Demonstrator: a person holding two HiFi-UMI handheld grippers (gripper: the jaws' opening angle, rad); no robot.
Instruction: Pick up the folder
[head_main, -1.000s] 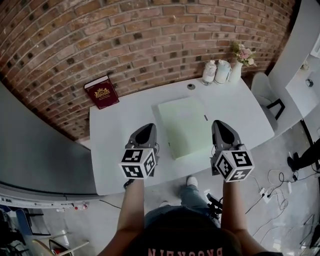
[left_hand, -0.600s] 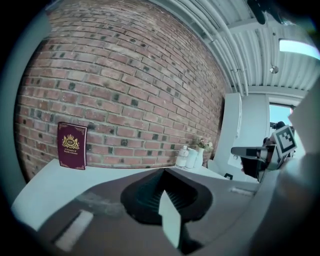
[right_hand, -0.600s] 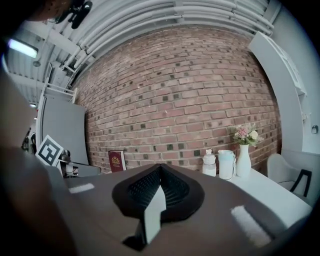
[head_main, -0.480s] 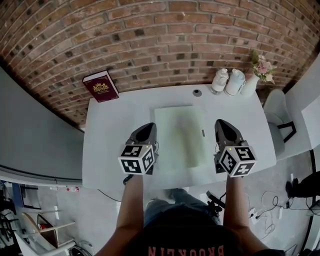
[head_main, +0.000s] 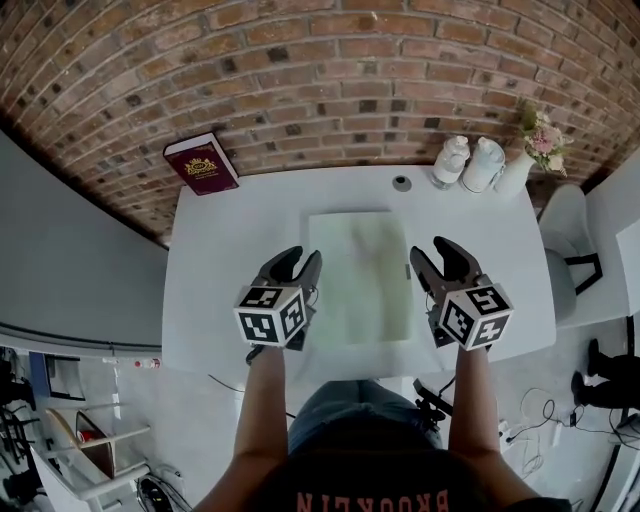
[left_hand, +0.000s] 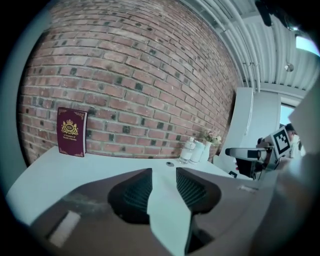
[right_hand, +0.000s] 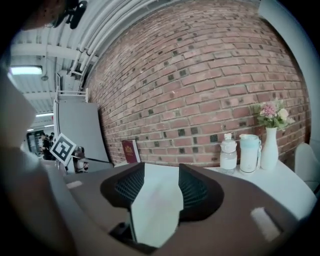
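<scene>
A pale green folder (head_main: 358, 276) lies flat in the middle of the white table (head_main: 230, 230). My left gripper (head_main: 296, 263) hovers over the table just left of the folder's left edge. Its jaws are opening, with only bare table showing between them (left_hand: 164, 172). My right gripper (head_main: 437, 251) hovers just right of the folder's right edge, beside a small dark item (head_main: 410, 270). Its jaws are opening too, and nothing is between them (right_hand: 161, 167). Neither gripper touches the folder.
A dark red book (head_main: 200, 164) leans against the brick wall at the table's back left. Two bottles (head_main: 452, 160) (head_main: 484, 164), a vase of flowers (head_main: 528, 160) and a small round object (head_main: 402, 183) stand at the back right. A chair (head_main: 566, 240) is right of the table.
Both grippers had shut jaws in the earlier frames; now both stand apart. Both hands have come lower and nearer the folder's sides, and the head view has shifted.
</scene>
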